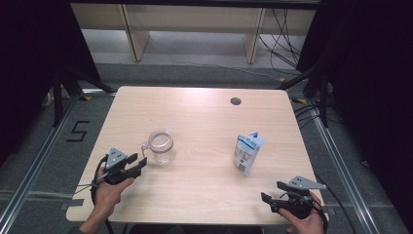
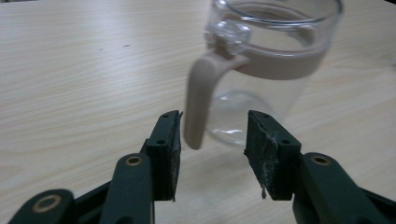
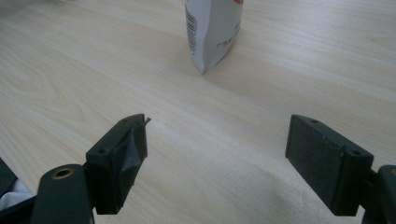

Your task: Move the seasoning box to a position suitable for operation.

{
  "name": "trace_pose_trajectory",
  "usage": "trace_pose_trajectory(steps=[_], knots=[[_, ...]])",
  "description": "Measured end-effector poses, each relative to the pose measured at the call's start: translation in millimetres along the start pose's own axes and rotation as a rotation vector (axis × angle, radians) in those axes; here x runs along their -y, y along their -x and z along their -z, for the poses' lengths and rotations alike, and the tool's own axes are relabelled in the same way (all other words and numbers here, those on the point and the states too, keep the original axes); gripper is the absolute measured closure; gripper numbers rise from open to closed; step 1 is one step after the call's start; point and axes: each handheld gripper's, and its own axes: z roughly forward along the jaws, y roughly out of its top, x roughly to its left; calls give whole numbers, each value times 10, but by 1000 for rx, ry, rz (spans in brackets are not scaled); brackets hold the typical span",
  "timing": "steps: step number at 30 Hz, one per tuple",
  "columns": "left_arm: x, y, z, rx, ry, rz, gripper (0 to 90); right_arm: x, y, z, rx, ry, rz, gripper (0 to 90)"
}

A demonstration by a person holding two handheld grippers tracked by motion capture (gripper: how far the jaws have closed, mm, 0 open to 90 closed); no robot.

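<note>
The left gripper (image 2: 212, 140), jaws spread, frames the glass jug's (image 2: 271, 70) beige handle (image 2: 198, 105) without touching, while the wide-open right gripper (image 3: 217, 154) faces a barcoded white pouch (image 3: 212, 28), its print unreadable.

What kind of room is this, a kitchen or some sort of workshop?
Most likely a lab or recording studio, not a kitchen: a bare wooden table stands inside a metal floor frame, dark curtains hang at both sides, and loose cables run across the floor behind.

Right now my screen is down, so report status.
Left hand-held gripper open at clear glass pitcher's beige handle. Right hand-held gripper open, facing white pouch. Nothing in between.
</note>
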Motion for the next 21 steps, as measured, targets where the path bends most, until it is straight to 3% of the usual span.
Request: trace_pose_trajectory(steps=[4, 10, 11, 21], knots=[[-24, -61, -55, -5, 6, 8, 517, 1, -11, -2, -2, -11, -19, 218], [-57, -48, -100, -9, 3, -16, 504, 2, -9, -5, -5, -12, -22, 219], [-61, -50, -118, -4, 4, -20, 504, 4, -44, 5, -1, -25, -66, 218], [-82, -56, -278, -26, -4, -48, 549, 1, -30, -2, 11, -14, -44, 218]])
